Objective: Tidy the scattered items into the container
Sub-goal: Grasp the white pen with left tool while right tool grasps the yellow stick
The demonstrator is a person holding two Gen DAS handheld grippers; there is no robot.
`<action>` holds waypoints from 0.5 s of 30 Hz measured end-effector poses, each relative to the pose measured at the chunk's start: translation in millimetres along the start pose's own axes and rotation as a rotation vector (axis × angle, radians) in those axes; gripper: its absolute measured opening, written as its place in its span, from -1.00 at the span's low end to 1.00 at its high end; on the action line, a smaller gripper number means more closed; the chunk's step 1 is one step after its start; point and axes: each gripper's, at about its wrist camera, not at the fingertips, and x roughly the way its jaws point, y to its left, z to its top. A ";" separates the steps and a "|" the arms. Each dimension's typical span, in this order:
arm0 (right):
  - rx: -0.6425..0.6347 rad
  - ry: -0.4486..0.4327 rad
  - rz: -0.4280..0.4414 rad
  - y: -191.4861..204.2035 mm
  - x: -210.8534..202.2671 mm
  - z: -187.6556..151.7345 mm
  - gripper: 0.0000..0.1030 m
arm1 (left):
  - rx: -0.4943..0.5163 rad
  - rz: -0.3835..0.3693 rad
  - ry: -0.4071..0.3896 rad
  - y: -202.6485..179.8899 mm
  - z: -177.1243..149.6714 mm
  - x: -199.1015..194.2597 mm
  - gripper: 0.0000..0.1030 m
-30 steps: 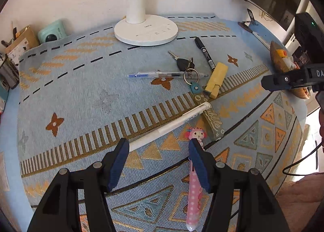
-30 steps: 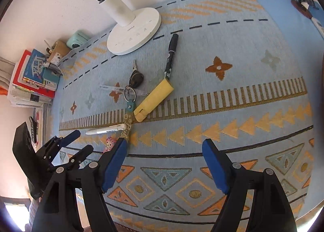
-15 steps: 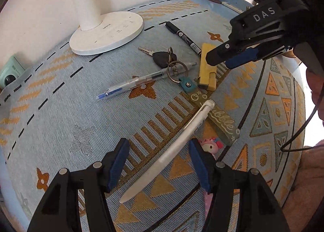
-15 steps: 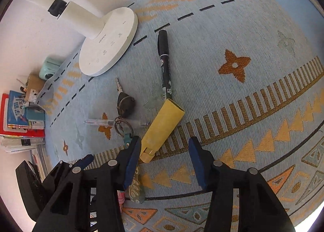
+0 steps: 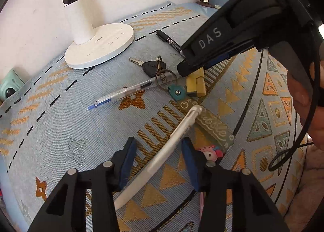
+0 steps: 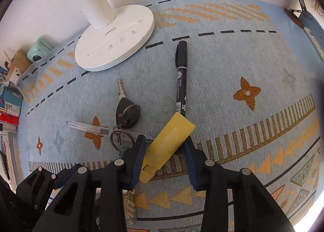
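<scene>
My left gripper (image 5: 160,161) is open low over the cloth, its jaws on either side of a white pen (image 5: 174,139) that lies slantwise. A pink character pen (image 5: 210,151) peeks out by its right finger. My right gripper (image 6: 165,158) is open and straddles a yellow oblong item (image 6: 170,141), jaws close to its sides. Beyond it lie a black marker (image 6: 181,78), a key on rings (image 6: 127,112) with a green strap (image 5: 214,128), and a clear blue pen (image 5: 121,94). I see no container in either view.
A white lamp base (image 6: 115,39) stands at the back of the patterned blue cloth (image 6: 243,60). A mint-green camera (image 6: 39,48) and books (image 6: 8,110) sit at the far left. A hand (image 5: 303,94) and a black cable (image 5: 293,147) are at the right.
Both grippers came down and forward. The left now has the white pen between its jaws. The right moved over the yellow item, and its jaws narrowed from their wide spread.
</scene>
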 end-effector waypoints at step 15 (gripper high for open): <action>0.016 -0.031 0.134 -30.6 -34.4 -12.0 -0.76 | -0.293 0.002 -0.046 34.2 1.4 -43.6 -0.88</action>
